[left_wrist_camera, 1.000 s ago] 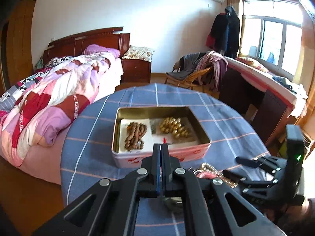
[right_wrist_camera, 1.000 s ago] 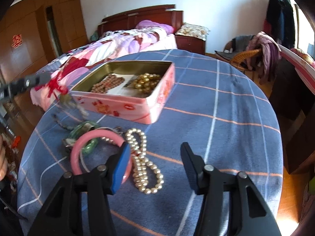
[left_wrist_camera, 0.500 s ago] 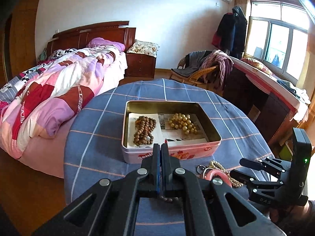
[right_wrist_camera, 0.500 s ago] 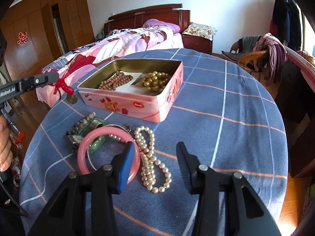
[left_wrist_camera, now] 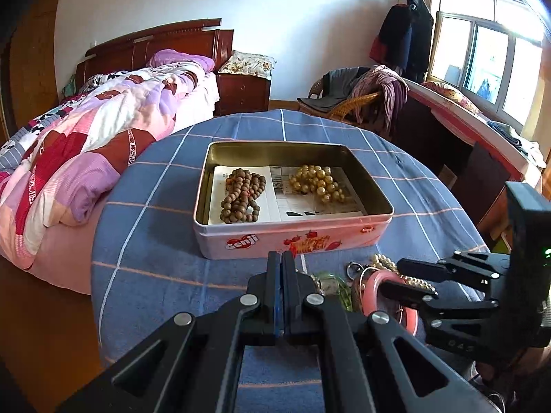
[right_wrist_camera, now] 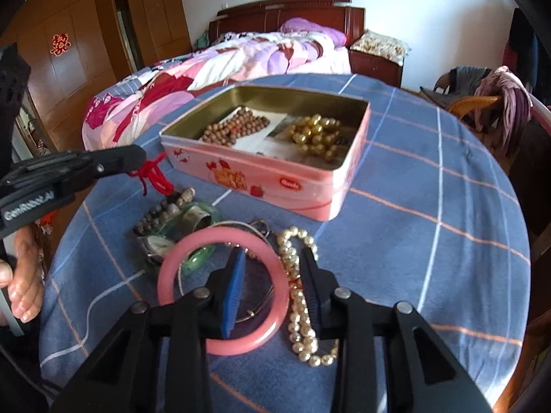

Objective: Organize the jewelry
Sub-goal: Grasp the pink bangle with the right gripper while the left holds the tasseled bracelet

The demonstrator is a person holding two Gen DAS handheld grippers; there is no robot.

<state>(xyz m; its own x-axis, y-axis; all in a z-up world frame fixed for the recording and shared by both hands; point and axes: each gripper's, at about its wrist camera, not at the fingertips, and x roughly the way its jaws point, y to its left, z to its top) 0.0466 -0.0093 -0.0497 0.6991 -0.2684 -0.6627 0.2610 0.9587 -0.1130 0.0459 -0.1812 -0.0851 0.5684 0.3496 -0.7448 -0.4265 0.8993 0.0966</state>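
right gripper point(right_wrist_camera: 273, 268) is partly open and has just been closing, one finger inside the pink bangle point(right_wrist_camera: 224, 289) and the other on its outer side beside the pearl strand point(right_wrist_camera: 299, 292), pads not yet pressing the rim. left gripper point(left_wrist_camera: 282, 268) is fully closed, a red cord point(right_wrist_camera: 153, 175) hanging at its tip over the loose pile on the bench point(right_wrist_camera: 430, 213). brown beads point(left_wrist_camera: 242, 196) and gold beads point(left_wrist_camera: 316, 182) sit in the pink tin point(left_wrist_camera: 292, 237) behind the pile.

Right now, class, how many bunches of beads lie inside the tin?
2: brown beads on the tin's left side, gold beads on its right. Smaller pieces could be hidden beneath them.
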